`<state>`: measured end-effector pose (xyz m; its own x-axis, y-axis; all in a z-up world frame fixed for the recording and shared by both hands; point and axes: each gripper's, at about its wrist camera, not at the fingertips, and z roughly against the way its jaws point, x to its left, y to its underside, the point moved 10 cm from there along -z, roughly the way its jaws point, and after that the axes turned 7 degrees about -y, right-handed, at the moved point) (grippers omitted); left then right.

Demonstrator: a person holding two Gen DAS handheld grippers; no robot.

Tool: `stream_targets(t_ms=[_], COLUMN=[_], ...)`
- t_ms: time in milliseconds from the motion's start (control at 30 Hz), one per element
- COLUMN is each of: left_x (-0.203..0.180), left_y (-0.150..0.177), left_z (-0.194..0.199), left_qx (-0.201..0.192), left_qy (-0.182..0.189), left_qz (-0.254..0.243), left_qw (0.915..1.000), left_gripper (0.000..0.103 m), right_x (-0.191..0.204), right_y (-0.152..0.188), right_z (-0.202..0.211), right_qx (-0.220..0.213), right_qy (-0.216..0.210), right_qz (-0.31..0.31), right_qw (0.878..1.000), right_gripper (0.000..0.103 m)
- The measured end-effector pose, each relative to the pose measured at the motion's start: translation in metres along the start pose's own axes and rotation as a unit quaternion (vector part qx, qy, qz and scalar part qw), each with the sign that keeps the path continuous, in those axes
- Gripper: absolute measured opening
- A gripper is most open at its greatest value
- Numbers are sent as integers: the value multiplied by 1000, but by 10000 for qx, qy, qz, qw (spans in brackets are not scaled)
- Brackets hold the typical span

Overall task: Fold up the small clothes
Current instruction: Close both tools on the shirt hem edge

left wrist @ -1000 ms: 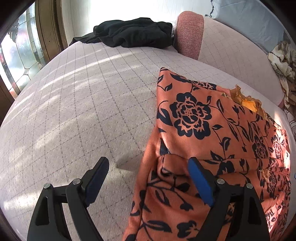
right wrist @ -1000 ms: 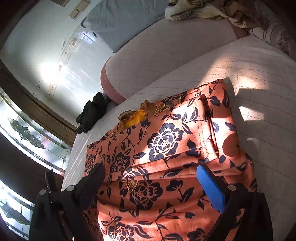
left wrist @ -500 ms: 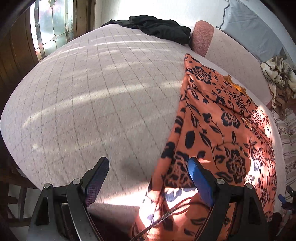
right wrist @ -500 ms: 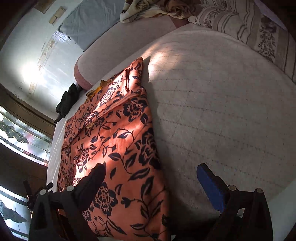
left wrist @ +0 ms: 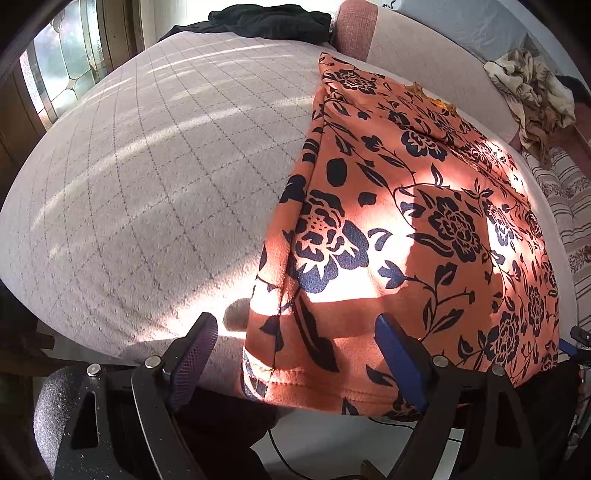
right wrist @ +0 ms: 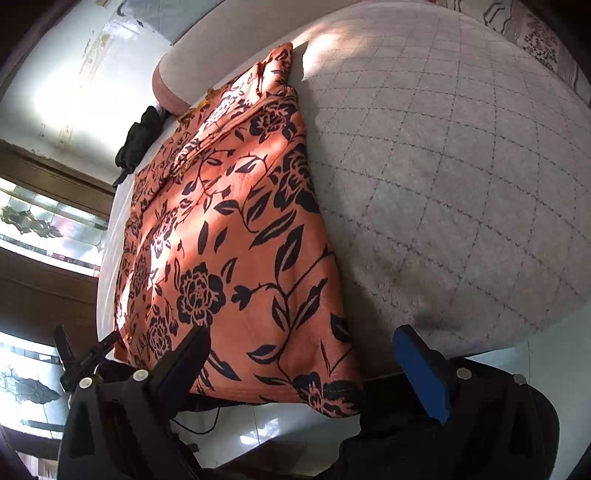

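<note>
An orange garment with a dark floral print (left wrist: 406, 221) lies flat on the quilted bed, its near hem hanging slightly over the bed's front edge. It also shows in the right wrist view (right wrist: 229, 240). My left gripper (left wrist: 299, 354) is open and empty, just in front of the garment's near left corner. My right gripper (right wrist: 306, 365) is open and empty, just in front of the near right corner. A small orange-yellow piece (left wrist: 439, 103) sits at the garment's far end.
The pale quilted bed cover (left wrist: 147, 166) spreads to the left. A black garment (left wrist: 266, 22) lies at the far end by a pink cushion (left wrist: 354, 29). A crumpled beige cloth (left wrist: 532, 96) and striped bedding (left wrist: 569, 206) lie at right. A stained-glass window (left wrist: 66, 66) stands left.
Both grippers have pulled back from over the garment to the bed's near edge, open throughout. The garment now lies stretched out flat along the bed.
</note>
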<state>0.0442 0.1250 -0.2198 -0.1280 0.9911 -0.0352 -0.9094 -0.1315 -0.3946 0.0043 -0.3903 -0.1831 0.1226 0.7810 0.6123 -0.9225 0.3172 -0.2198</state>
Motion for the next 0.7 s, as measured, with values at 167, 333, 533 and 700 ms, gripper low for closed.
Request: stream_targets(t_ms=[167,333,533,700], left_x=[1,3,3,-1], left_y=[8,8,9,14], left_z=[-7,-6,0,-6], left_qx=[160,103,85,159], left_qy=[-16,-137,-21,-177], left_qz=[24,6,17,-173], left_qw=[9999,9999,10000,9996], left_gripper=[86,58,60,69], right_x=[-3,-3,-7,7], right_y=[9,12,9,9], right_z=[-21,-15,-15,-21], right_qx=[323,243,146,165], right_qy=[155,217,47,-78], right_qz=[-38,-104,-393,-270], right_qw=[9994,9994,9991,9995], right_gripper=[100,26,39,71])
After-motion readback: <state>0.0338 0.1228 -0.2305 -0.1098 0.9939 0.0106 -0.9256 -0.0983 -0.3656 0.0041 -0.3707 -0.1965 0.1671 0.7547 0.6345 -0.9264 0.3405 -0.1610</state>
